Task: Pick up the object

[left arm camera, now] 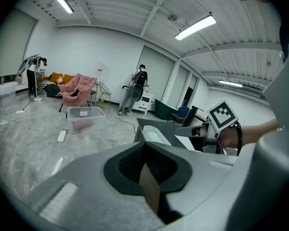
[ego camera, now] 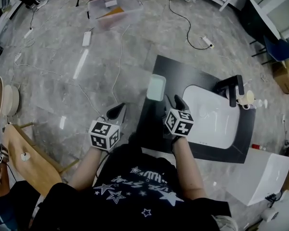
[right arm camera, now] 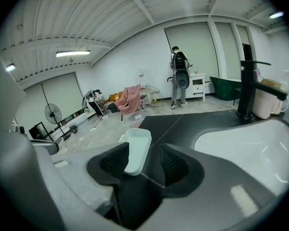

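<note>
Right gripper view: the right gripper (right arm camera: 144,166) was seen spread, a tray (right arm camera: 137,147) (mint-green) framed between its jaws. The left gripper (left arm camera: 147,171) was pressed together.

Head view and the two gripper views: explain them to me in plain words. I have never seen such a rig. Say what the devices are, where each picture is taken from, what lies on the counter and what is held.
No robot: a person carries two hand-held two-jaw grippers, each with a marker cube. The head view looks down from a camera on the person's head: left gripper over the floor, right gripper over a black counter. The other two pictures come from a camera riding on each gripper, looking along its jaws. The counter has a white sink and black faucet; a pale green tray lies near its corner. Nothing is held: the left gripper is shut and empty, the right open, the tray ahead of its jaws.
</note>
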A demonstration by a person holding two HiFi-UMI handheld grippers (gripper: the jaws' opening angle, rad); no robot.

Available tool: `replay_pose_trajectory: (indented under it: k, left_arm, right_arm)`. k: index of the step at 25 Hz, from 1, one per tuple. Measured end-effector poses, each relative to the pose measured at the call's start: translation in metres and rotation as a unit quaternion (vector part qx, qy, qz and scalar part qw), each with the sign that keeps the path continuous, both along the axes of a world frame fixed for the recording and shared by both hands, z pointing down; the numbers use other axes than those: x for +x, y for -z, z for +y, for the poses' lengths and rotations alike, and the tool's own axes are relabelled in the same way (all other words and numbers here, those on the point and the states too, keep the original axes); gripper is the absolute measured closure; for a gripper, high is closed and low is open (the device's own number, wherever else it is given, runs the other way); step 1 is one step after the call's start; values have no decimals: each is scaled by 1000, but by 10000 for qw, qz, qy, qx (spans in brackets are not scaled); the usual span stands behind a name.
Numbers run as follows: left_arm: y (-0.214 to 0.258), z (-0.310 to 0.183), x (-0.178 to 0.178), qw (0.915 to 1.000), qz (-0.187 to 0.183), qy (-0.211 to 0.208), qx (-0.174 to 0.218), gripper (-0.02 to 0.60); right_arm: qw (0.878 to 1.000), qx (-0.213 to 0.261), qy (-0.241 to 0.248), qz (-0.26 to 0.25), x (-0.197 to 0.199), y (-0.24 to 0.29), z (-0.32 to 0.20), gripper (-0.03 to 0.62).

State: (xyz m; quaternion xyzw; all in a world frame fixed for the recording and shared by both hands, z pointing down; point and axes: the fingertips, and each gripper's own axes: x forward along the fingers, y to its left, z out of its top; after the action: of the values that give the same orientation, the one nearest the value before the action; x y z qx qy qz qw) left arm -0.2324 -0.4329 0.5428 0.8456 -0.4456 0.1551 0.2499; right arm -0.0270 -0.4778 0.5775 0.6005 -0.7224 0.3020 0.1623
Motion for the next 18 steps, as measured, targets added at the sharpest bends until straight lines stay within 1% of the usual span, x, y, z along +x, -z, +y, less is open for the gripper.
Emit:
replay_pose_trajectory:
  k: [4,9,11,13,15,18]
  left_arm:
    - [-9,-8,-11,9999,31,-16,-121,572]
    - [-17,-18,-23,9997,43,31,-224,572]
    - [-21,-20,-25,9996,54,39,-270,572]
    - [-23,-21,-24,9995,67,25,-301,572]
    - [-24,-20,-23,9995,72,-10,-319,572]
    - [-26,-20,-20,9994,71,-60,-346,572]
  right_arm:
    - [9996,-275,29,103,-15,-18,-12,389]
    - [9978,-561,-4,345,-19,-36,-26,412]
    - [9967,-671,-13,453,-20,-41,-30,444]
    - [9953,-799,-28,539,-20,-45,-33,459]
    - [9939,-917,-57,616,-19,-48,-34,493]
    - [9916,-1082,-84,698,-18,-54,-34,515]
